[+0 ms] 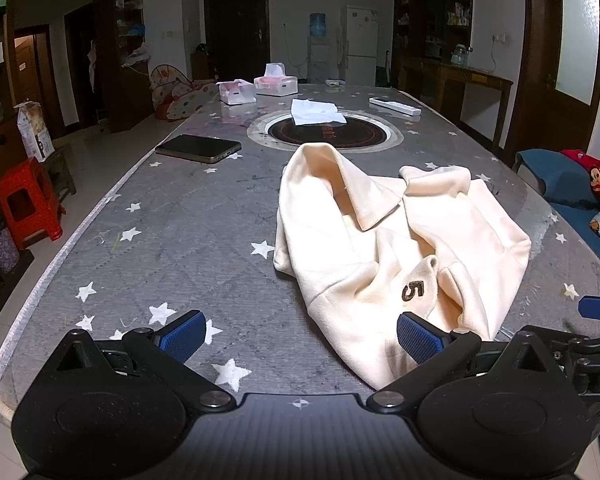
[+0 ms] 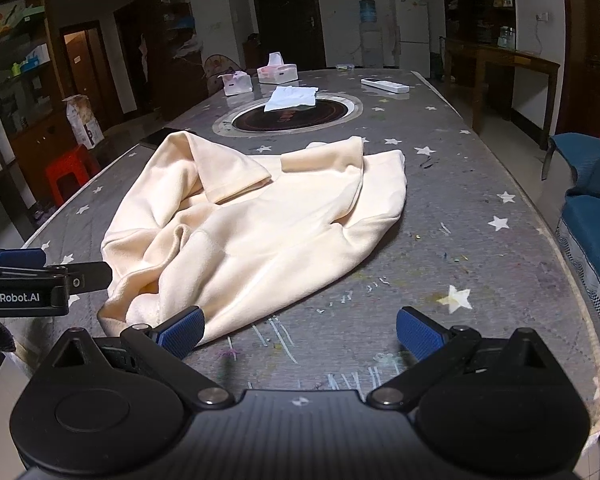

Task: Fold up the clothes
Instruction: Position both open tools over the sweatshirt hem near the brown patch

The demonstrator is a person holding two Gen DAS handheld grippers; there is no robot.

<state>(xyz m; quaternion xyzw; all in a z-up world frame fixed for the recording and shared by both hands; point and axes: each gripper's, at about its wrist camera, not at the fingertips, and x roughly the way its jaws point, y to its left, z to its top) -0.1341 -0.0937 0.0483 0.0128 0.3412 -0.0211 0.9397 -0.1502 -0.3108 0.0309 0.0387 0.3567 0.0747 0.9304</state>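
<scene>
A cream garment [image 1: 400, 248] with a dark "5" on it lies crumpled on the grey star-patterned table [image 1: 180, 240]; it also shows in the right wrist view [image 2: 260, 224]. My left gripper [image 1: 300, 338] is open and empty, low over the table at the garment's near left edge, its right finger over the hem. My right gripper [image 2: 300, 332] is open and empty at the garment's near right edge, its left finger [image 2: 182, 330] beside the hem. The left gripper's side [image 2: 32, 280] shows at the far left of the right wrist view.
A phone [image 1: 198, 149] lies left of the garment. A round hotplate [image 1: 326, 131] with a white cloth [image 1: 316, 112], two tissue boxes [image 1: 276, 80] and a remote [image 1: 394, 106] sit farther back. A red stool [image 1: 28, 204] stands left, a blue sofa [image 2: 596, 216] right.
</scene>
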